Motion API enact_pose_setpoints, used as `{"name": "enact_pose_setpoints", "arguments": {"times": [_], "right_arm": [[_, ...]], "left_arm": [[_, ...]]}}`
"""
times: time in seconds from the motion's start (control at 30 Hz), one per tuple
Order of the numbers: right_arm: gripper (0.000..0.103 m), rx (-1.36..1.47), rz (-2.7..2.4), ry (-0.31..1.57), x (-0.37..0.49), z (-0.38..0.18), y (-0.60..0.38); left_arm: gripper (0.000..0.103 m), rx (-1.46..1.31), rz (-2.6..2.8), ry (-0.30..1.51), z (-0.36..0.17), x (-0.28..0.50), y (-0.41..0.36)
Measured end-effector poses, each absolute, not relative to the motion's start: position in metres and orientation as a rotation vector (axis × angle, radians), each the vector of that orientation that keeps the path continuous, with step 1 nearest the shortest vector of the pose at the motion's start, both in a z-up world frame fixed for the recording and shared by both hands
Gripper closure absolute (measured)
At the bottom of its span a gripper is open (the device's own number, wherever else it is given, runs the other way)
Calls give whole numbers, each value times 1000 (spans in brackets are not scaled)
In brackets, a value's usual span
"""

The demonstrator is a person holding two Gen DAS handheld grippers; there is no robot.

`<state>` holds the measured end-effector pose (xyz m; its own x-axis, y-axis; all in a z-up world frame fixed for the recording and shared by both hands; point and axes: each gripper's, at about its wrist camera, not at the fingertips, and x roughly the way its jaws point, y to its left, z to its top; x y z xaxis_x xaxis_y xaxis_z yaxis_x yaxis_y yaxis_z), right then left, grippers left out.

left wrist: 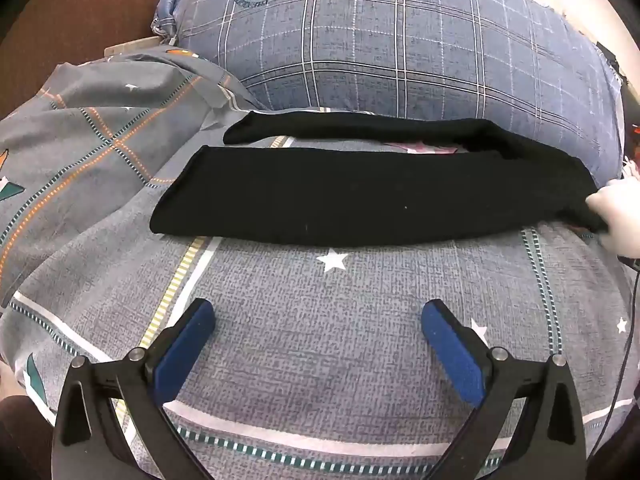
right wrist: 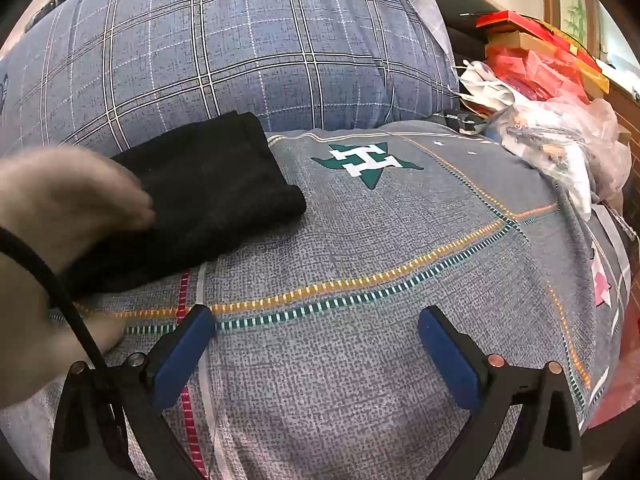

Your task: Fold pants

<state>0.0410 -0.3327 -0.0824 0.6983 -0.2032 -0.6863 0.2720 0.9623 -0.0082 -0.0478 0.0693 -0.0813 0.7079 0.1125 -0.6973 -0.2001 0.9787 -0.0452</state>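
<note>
Black pants (left wrist: 360, 192) lie flat across the grey patterned bedsheet (left wrist: 320, 340), one leg folded over the other, running left to right. My left gripper (left wrist: 318, 332) is open and empty, a short way in front of the pants. In the right wrist view one end of the pants (right wrist: 208, 200) lies at the left, and a bare hand (right wrist: 68, 208) rests on it. That hand also shows at the right edge of the left wrist view (left wrist: 616, 216). My right gripper (right wrist: 316, 336) is open and empty over the sheet, to the right of the pants.
A big blue plaid pillow (left wrist: 400, 48) lies just behind the pants. Plastic bags and red boxes (right wrist: 552, 96) are piled at the far right. A black cable (right wrist: 60, 292) crosses the left of the right wrist view. The sheet bunches up at the left (left wrist: 80, 140).
</note>
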Motion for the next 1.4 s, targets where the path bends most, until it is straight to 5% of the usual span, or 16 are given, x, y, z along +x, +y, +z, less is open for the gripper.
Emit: {"name": "enact_pose_setpoints", "arguments": {"times": [1.03,1.4], "right_arm": [[0,231,-155,739,34,-80,-335],[0,306,-49,841,19,-73,-349]], "left_arm": [[0,-96,205,762,-82,-56,63],[1,-82,207,642,23,-119,49]]}}
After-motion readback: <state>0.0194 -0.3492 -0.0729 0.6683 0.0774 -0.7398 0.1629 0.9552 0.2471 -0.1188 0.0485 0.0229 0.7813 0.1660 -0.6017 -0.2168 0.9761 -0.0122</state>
